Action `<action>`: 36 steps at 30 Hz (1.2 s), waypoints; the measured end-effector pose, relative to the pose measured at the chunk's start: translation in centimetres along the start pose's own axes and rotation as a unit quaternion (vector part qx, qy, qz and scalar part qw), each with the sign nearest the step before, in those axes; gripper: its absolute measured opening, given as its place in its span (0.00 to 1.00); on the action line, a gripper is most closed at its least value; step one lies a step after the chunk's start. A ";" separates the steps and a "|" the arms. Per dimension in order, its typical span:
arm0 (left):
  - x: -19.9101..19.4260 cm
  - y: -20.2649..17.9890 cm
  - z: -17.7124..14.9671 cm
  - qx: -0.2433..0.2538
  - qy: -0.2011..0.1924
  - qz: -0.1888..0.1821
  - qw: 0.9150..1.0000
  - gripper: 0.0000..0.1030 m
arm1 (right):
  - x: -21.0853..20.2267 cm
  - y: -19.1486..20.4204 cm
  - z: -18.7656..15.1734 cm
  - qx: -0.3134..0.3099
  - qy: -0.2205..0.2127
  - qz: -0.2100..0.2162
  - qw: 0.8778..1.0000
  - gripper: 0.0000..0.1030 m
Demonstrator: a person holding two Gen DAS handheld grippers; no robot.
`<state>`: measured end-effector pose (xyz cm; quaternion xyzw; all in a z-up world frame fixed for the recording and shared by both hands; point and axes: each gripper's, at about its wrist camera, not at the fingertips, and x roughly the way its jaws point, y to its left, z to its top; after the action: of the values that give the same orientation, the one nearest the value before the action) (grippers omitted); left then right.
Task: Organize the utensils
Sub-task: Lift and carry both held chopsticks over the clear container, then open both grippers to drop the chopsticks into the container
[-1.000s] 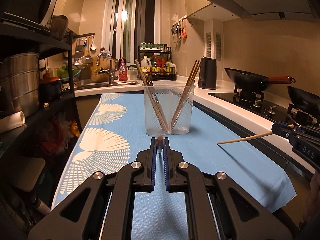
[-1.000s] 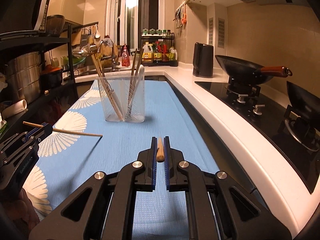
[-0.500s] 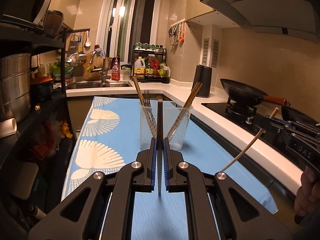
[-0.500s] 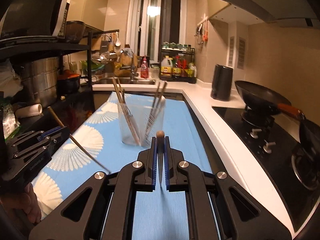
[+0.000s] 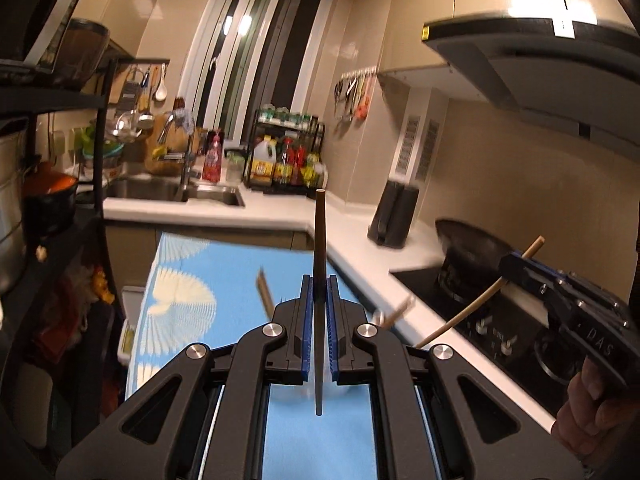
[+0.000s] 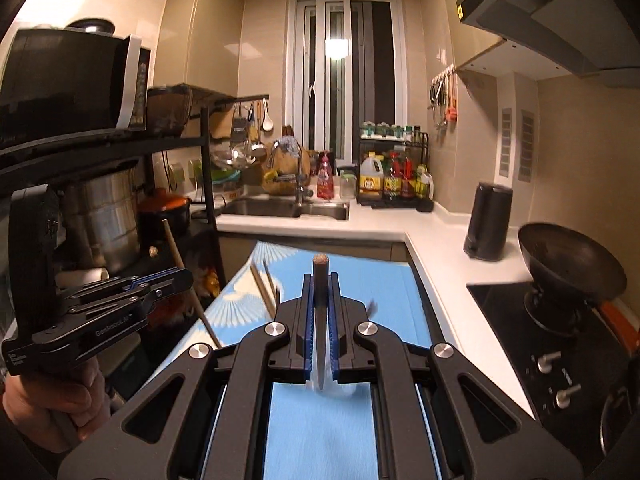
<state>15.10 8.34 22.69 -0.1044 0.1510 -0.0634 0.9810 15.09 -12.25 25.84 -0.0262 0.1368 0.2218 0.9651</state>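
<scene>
My left gripper is shut on a wooden chopstick that stands upright between its jaws. My right gripper is shut on another chopstick, also near upright. The clear utensil holder is mostly hidden behind both grippers; only the tips of the chopsticks in it stick out. The right gripper also shows in the left wrist view, its chopstick slanting down to the left. The left gripper shows in the right wrist view with its chopstick.
A blue cloth with white fan patterns covers the counter. A hob with a black wok lies to the right, a black kettle behind it. A sink and a bottle rack are at the back. Black shelves with pots stand to the left.
Both grippers have risen and moved towards the holder, which now lies below and behind the jaws. Both chopsticks have tilted from level to near upright.
</scene>
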 end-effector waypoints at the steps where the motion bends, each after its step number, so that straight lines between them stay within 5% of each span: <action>1: 0.3 -0.1 1.0 0.002 -0.011 -0.002 1.000 0.06 | 0.3 0.0 1.0 -0.002 -0.007 -0.001 1.000 0.06; 6: 3.4 -0.3 3.4 0.004 -0.046 -0.004 0.999 0.06 | 3.7 -0.7 3.7 0.001 -0.019 -0.009 1.000 0.06; 12: 9.1 -0.1 -0.1 0.011 0.023 -0.009 1.000 0.08 | 9.7 -1.1 0.7 0.003 0.035 -0.018 0.999 0.07; 14: 9.6 0.1 -0.7 0.022 0.030 -0.003 0.999 0.42 | 10.9 -1.3 -0.6 0.008 0.059 -0.017 0.998 0.16; 15: 9.4 0.2 -1.0 0.024 0.024 0.000 0.999 0.48 | 11.1 -1.5 -1.0 0.012 0.064 -0.020 0.998 0.36; 17: 8.9 0.4 -0.9 0.032 0.019 0.007 0.999 0.48 | 11.2 -2.0 -1.5 0.023 0.064 -0.027 0.997 0.46; 22: 7.3 0.9 0.0 0.034 0.006 0.025 0.999 0.48 | 10.3 -2.4 -1.9 0.022 0.056 -0.038 0.997 0.46; 27: 5.7 1.2 -0.4 0.025 0.006 0.055 0.998 0.56 | 7.9 -2.4 -1.9 0.024 0.030 -0.061 0.997 0.62; 36: 3.1 0.9 -3.6 0.019 0.036 0.082 0.996 0.72 | 4.2 -2.4 -4.9 0.064 0.021 -0.096 0.993 0.72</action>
<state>16.96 8.05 18.29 -0.0708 0.1929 0.0108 0.9786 18.51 -13.19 19.91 0.0175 0.1679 0.1180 0.9786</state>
